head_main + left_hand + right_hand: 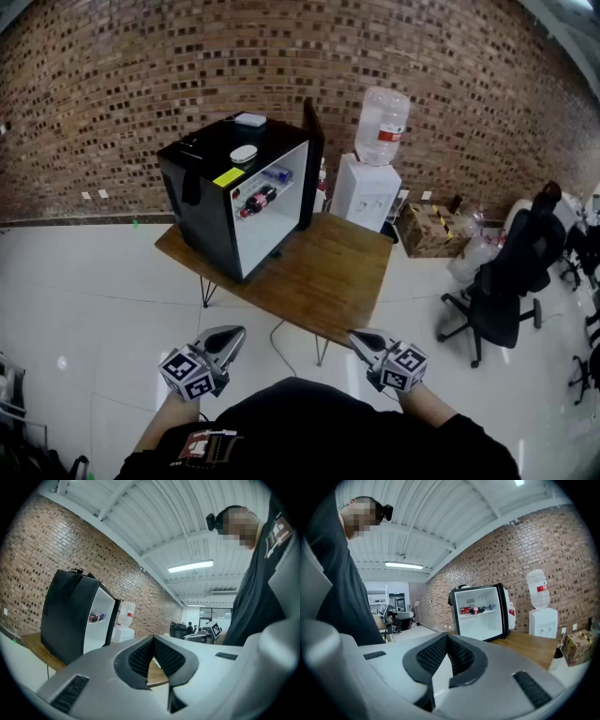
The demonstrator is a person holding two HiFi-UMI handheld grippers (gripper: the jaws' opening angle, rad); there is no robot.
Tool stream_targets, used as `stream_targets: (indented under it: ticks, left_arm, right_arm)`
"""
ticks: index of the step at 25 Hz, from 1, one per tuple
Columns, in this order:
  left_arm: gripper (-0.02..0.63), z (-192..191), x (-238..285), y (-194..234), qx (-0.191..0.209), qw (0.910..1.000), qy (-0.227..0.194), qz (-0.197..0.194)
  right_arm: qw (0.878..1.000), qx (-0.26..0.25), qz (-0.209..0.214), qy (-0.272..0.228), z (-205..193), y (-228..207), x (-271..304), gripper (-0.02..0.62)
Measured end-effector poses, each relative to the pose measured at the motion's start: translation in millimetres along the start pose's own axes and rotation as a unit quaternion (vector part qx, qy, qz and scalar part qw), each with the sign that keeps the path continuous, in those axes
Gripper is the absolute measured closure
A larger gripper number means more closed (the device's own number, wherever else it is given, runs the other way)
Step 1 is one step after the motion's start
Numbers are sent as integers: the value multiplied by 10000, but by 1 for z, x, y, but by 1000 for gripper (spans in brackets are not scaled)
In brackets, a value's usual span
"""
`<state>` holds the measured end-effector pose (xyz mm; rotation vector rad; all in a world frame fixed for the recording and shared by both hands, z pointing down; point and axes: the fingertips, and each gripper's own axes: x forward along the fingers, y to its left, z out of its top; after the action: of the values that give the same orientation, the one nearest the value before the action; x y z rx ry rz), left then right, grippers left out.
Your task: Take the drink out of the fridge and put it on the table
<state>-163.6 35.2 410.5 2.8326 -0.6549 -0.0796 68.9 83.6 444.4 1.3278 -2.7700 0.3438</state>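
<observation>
A black mini fridge (pixel 202 192) stands with its door open on the far left of a wooden table (pixel 328 277). On its white shelf lie a dark bottle with a red label (pixel 255 201) and a blue can (pixel 278 174); the same drinks (pixel 476 610) show in the right gripper view and small (pixel 96 617) in the left gripper view. Both grippers hang low near my body, well short of the table. The left gripper (pixel 234 334) is shut and holds nothing, its jaws meeting (pixel 153 637). The right gripper (pixel 357 337) is shut and holds nothing too (pixel 447 635).
A white water dispenser (pixel 370 183) stands behind the table's far right corner, with cardboard boxes (pixel 427 230) beside it. A black office chair (pixel 511 272) sits to the right. Two small white things lie on the fridge top (pixel 249 120). White floor surrounds the table.
</observation>
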Motion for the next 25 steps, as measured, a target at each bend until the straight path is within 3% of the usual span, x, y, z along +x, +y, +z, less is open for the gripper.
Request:
stream_targets:
  ticks: [8, 13, 17, 19, 21, 25]
  left_arm:
    - [609, 24, 61, 35, 568, 9977, -90, 372]
    - [609, 29, 84, 72, 633, 9971, -37, 419]
    - [609, 24, 83, 114, 704, 9970, 136, 285]
    - [609, 21, 78, 138, 542, 9981, 189, 231]
    - [609, 19, 73, 158, 394, 9988, 236, 140]
    - [609, 13, 70, 180, 333, 9985, 433, -53]
  right_arm:
    - [9984, -537, -176, -73, 46, -101, -2, 584]
    - [9964, -798, -291, -25, 65, -146, 37, 568]
    - [9907, -1309, -291, 246, 75, -162, 99, 484]
    - [9816, -1793, -188, 631, 73, -162, 139, 417]
    - [9645, -2406, -89, 1084, 70, -162, 178, 352]
    - [9275, -3391, -47, 1570, 76, -169, 248, 297]
